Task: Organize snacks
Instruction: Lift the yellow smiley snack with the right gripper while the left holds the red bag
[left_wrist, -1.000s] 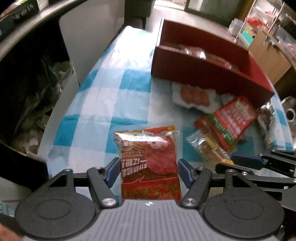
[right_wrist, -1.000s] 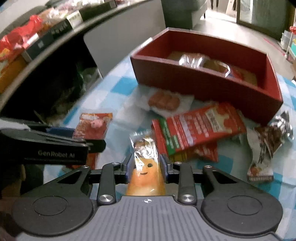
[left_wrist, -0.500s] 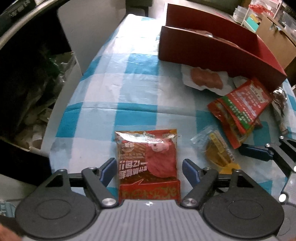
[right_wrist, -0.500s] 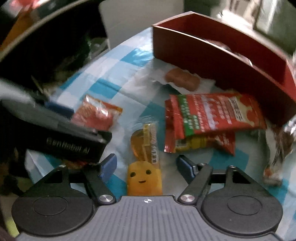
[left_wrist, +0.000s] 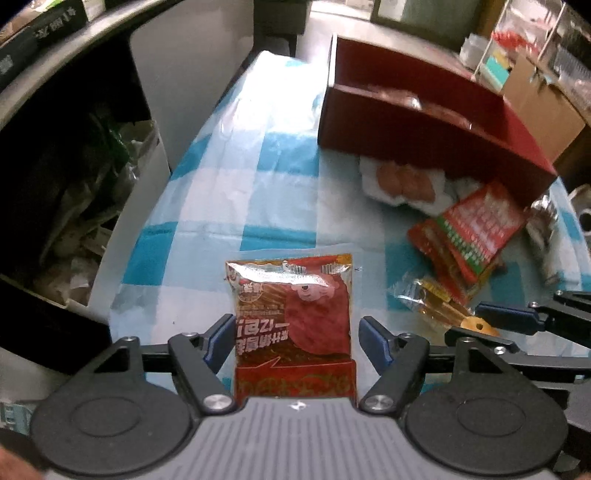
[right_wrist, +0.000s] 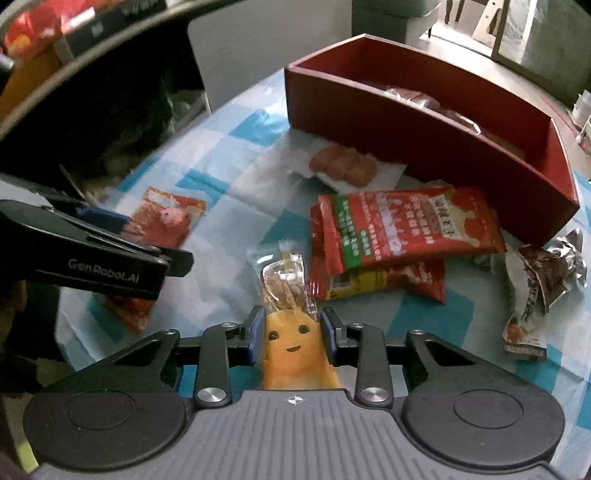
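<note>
A red snack packet with a pig picture (left_wrist: 293, 317) lies on the checked cloth between the fingers of my left gripper (left_wrist: 295, 341), which is open around it with small gaps on both sides. It also shows in the right wrist view (right_wrist: 162, 221). My right gripper (right_wrist: 293, 336) is shut on an orange snack packet with a smiley face (right_wrist: 293, 332), also seen in the left wrist view (left_wrist: 439, 306). A dark red box (right_wrist: 436, 147) with some snacks inside stands at the far side.
Red-green packets (right_wrist: 399, 229), a white packet with brown pieces (right_wrist: 343, 168) and a torn silver wrapper (right_wrist: 543, 273) lie in front of the box. A dark shelf unit and bags (left_wrist: 66, 177) stand left of the table edge.
My right gripper closed on the orange smiley packet after being open half a second ago. My left gripper narrowed slightly around the red packet. Both views shifted a little.
</note>
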